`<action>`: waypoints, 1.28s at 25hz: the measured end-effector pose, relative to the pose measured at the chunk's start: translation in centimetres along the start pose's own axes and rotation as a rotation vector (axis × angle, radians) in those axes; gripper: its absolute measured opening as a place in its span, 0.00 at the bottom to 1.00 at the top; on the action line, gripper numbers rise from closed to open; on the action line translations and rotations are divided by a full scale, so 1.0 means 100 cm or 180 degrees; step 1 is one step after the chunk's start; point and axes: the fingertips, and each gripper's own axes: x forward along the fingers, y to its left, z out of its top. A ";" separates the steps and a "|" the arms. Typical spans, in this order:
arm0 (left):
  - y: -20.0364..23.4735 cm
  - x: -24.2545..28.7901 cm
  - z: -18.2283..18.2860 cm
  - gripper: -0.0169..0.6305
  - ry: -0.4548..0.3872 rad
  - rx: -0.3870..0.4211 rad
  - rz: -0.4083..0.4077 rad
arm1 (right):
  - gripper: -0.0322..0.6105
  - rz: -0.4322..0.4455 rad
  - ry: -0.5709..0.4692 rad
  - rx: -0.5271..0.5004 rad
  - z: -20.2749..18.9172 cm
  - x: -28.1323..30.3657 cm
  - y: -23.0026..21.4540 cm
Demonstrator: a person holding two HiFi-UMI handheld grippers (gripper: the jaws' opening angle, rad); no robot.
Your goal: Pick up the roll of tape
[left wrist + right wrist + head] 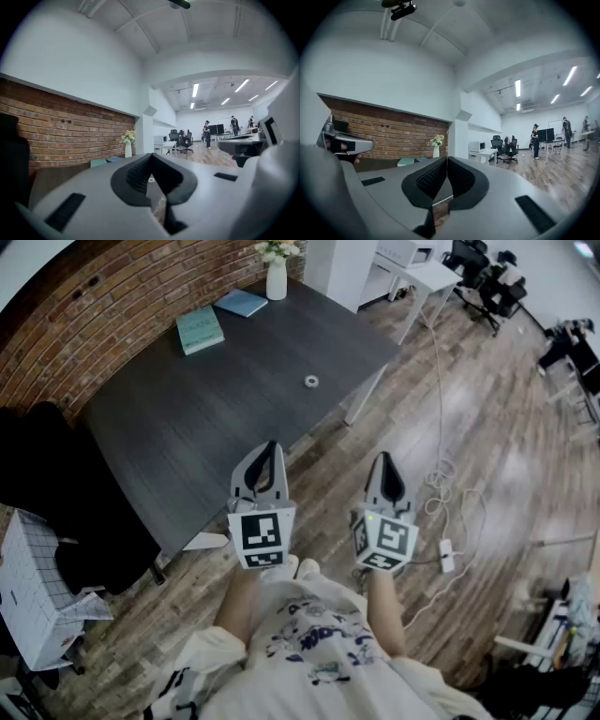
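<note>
A small white roll of tape [311,382] lies flat on the dark table [187,437], near its right edge. My left gripper [272,448] is shut and empty, held level over the table's near edge, well short of the tape. My right gripper [387,461] is also shut and empty, over the wooden floor to the right of the table. In the left gripper view the jaws [151,157] meet at the tips, and a bit of the tape [151,179] shows behind them. The right gripper view shows its pads [446,161] closed together.
Two teal books [200,330] and a white vase of flowers [277,276] sit at the table's far end by a brick wall. A black chair [84,521] and a white box [33,592] stand at left. Cables and a power strip [446,555] lie on the floor at right.
</note>
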 end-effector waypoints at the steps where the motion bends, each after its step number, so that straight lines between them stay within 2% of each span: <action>1: 0.000 0.001 0.000 0.03 -0.0001 0.0007 0.0001 | 0.06 0.0003 -0.0010 0.0000 0.001 0.001 0.000; 13: -0.004 0.005 0.000 0.03 0.0027 0.0054 0.0008 | 0.06 0.0030 0.0001 -0.0031 0.001 0.004 -0.003; 26: -0.022 0.004 0.003 0.03 -0.0016 -0.0070 0.0196 | 0.06 0.0117 0.0002 0.0030 -0.009 -0.001 -0.023; 32: -0.035 0.003 0.004 0.03 -0.0006 -0.0101 0.0168 | 0.06 0.0148 0.0004 0.0063 -0.012 -0.002 -0.031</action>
